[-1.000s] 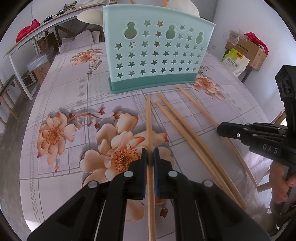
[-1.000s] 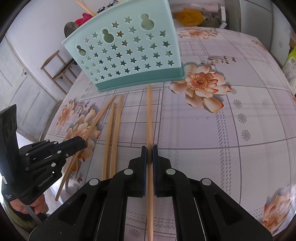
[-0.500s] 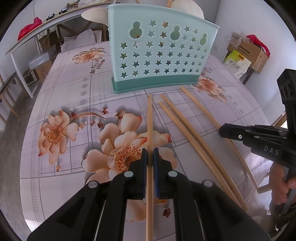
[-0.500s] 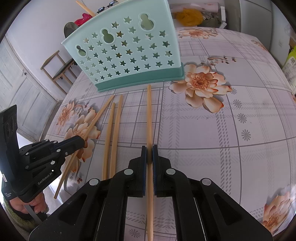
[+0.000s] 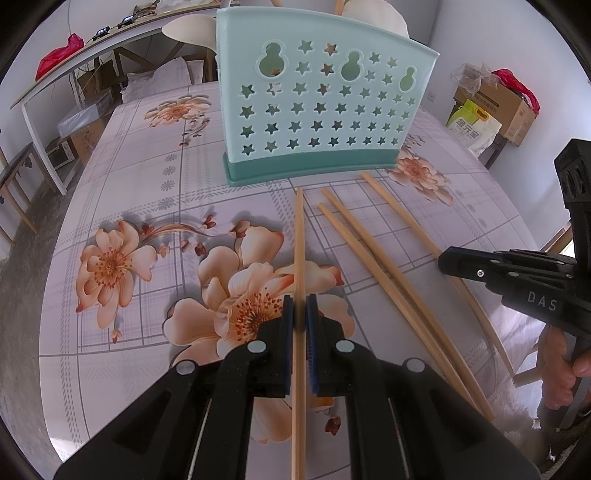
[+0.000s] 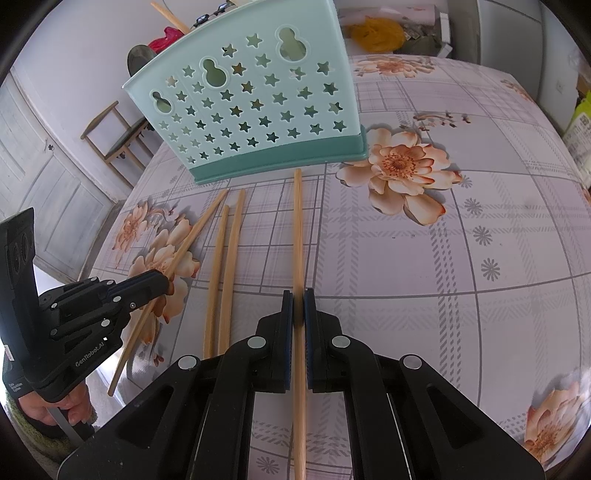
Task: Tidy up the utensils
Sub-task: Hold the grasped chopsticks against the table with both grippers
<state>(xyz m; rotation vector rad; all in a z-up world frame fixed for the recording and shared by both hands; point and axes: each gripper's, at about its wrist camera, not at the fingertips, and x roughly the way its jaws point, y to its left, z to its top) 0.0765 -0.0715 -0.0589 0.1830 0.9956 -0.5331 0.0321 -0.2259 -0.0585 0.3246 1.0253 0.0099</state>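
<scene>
Two claws each clench one wooden chopstick over the flowered tabletop (image 5: 122,177). The left claw (image 5: 299,308) has its blue-padded fingers pressed on the left-held chopstick (image 5: 299,236), whose far tip points at the teal utensil holder (image 5: 317,110) and stops just short of the holder's darker base. The right claw (image 6: 298,306) is likewise clamped on the right-held chopstick (image 6: 297,229), and that stick's far tip also ends just in front of the holder's base, toward the holder's right end.

Between the two held sticks, three loose chopsticks (image 5: 373,254) lie flat on the tabletop in front of the holder. Two of them run side by side, nearly touching, and the third lies apart at an angle, passing under the tip of the other claw in each wrist view.

The holder stands upright, its pale front wall pierced with star and gourd-shaped holes. A stick end (image 6: 170,16) rises above the holder's rim at its left end in the right wrist view.
</scene>
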